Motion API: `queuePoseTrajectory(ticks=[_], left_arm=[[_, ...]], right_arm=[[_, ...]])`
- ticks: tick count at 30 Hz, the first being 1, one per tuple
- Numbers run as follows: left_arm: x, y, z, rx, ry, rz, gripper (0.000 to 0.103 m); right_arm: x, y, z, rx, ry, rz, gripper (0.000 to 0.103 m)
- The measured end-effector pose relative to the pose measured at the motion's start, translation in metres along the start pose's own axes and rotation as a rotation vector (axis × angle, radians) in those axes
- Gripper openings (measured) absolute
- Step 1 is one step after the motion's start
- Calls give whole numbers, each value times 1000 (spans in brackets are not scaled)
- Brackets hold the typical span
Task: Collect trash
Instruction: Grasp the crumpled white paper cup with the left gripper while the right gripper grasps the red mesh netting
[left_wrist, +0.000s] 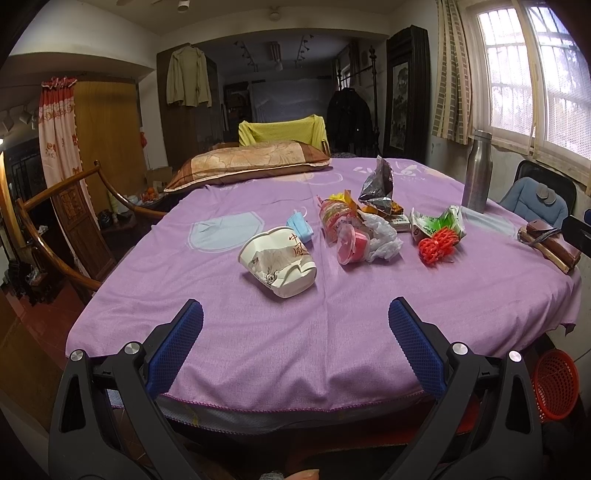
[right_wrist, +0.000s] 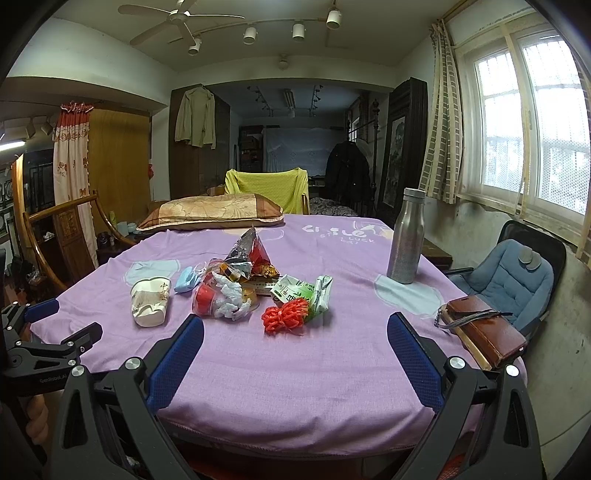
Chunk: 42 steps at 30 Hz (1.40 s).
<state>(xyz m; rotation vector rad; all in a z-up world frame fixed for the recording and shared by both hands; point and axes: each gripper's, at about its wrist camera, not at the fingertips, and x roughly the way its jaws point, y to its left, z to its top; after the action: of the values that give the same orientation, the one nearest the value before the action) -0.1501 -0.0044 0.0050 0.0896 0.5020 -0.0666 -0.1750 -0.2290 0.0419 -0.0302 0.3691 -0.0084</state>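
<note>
Right now both claws are wide open and hold nothing — the left claw (left_wrist: 295, 325) and the right claw (right_wrist: 295, 339) hang over the near edge of the table (left_wrist: 258, 350) with its purple cloth. The trash sits in a heap in the middle: a squashed paper cup (left_wrist: 277, 262), a blue face mask (left_wrist: 300, 229), a red jelly cup (left_wrist: 352, 245), a red net (left_wrist: 439, 245) and a shiny snack bag (left_wrist: 378, 184). Behind, a metal bottle (right_wrist: 406, 236) stands upright, and a brown wallet (right_wrist: 484, 332) lies near the right edge — both apart from the heap.
</note>
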Motion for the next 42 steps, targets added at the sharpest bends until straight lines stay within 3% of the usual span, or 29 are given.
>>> queuePoseTrajectory(ticks=[10, 17, 18, 27, 33, 40, 42], left_arm=[[6, 6, -10, -7, 27, -2, 97], [20, 18, -21, -21, 74, -10, 97], [37, 12, -7, -21, 91, -14, 97], [89, 54, -1, -135, 212, -89, 97], [135, 48, 27, -138, 280, -148, 97], [199, 43, 47, -151, 417, -124, 97], [207, 47, 49, -178, 452, -173, 97]], right_arm=[[9, 2, -5, 2, 26, 3, 97], [38, 3, -7, 0, 72, 15, 97], [45, 3, -8, 0, 84, 20, 97], [106, -6, -18, 38, 201, 65, 97], [133, -14, -16, 56, 234, 84, 97], [164, -17, -13, 53, 290, 90, 97], [175, -16, -12, 57, 314, 107, 97]])
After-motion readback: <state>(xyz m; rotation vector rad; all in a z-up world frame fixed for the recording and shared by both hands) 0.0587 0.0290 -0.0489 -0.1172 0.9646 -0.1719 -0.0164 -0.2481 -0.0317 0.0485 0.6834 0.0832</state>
